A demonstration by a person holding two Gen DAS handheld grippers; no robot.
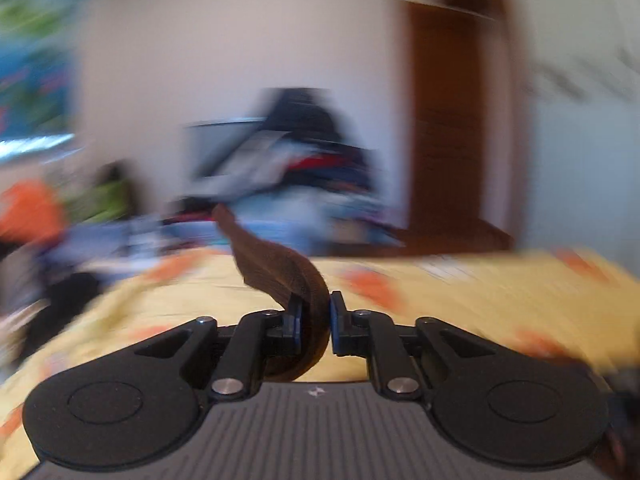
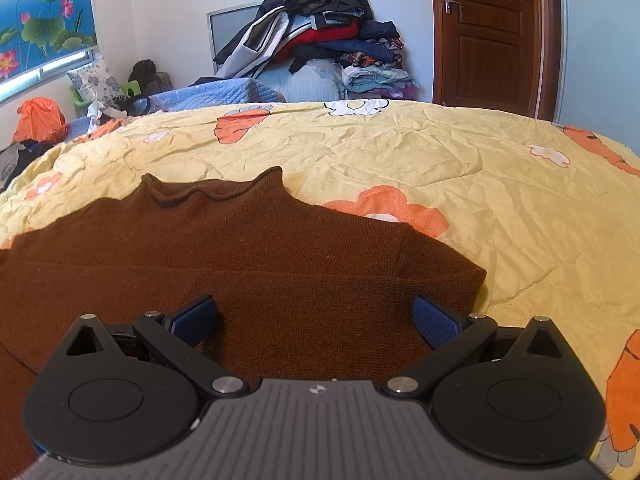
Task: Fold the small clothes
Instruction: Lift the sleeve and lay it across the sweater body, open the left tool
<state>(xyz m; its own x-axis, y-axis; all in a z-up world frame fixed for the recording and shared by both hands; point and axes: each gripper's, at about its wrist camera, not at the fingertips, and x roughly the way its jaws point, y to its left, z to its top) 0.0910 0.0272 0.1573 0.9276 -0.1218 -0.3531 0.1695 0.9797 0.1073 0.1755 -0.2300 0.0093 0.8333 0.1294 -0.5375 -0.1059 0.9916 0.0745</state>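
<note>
Left gripper (image 1: pixel 316 322) jaws clench the soft, floppy brown knitted sweater (image 2: pixel 240 264); right gripper (image 2: pixel 314 322) jaws gape; grasp its sleeve edge.

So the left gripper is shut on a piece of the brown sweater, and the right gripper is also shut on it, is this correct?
Not quite. The left gripper is shut on the brown sweater, but the right gripper is open, above the sweater with nothing pinched. The right wrist view shows this.
</note>
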